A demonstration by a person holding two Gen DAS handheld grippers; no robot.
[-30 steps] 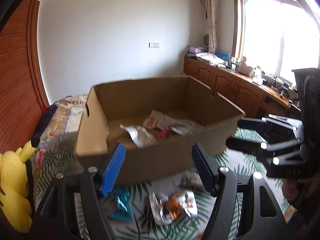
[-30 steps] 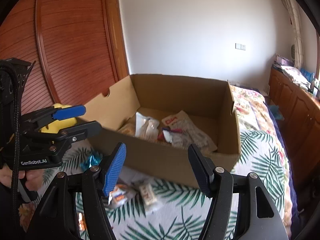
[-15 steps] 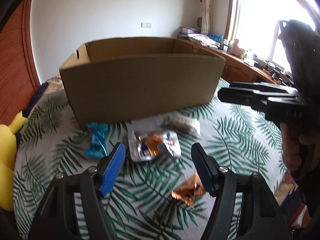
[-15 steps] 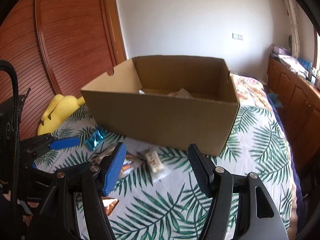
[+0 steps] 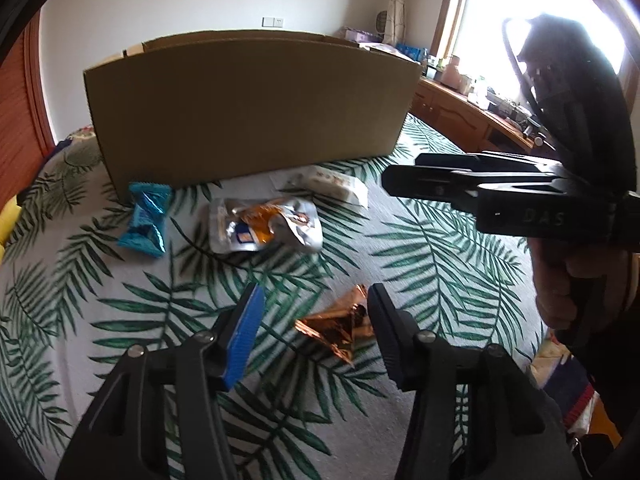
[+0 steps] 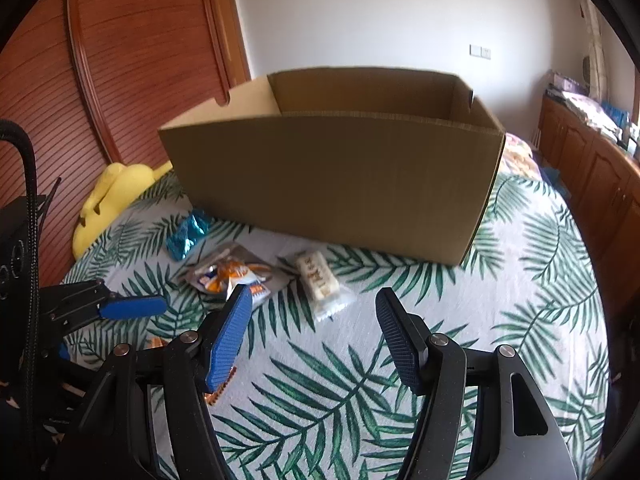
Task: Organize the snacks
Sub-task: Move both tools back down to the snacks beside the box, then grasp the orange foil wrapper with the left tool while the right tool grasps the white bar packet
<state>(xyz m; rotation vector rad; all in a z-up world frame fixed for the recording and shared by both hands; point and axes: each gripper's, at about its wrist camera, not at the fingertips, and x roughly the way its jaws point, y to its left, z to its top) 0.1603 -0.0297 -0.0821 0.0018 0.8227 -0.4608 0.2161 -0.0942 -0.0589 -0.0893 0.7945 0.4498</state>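
Note:
A brown cardboard box (image 5: 248,108) stands on the leaf-print bedspread, also in the right wrist view (image 6: 336,184). In front of it lie a blue wrapped candy (image 5: 146,220), a silver and orange packet (image 5: 264,228), a white bar packet (image 5: 334,184) and a copper foil wrapper (image 5: 340,326). My left gripper (image 5: 314,320) is open, low over the bed, with the copper wrapper between its fingers. My right gripper (image 6: 314,328) is open and empty, just in front of the white bar packet (image 6: 322,284). The silver packet (image 6: 230,274) and the blue candy (image 6: 188,234) lie to its left.
A yellow plush toy (image 6: 112,200) lies at the bed's left edge by the wooden wardrobe (image 6: 120,60). Wooden cabinets (image 6: 592,168) run along the right wall under the window. The right gripper's body (image 5: 520,200) hangs at the right of the left wrist view.
Both grippers have dropped from above the box to low over the bedspread in front of it. The left gripper has closed in around the copper wrapper. Both stayed open.

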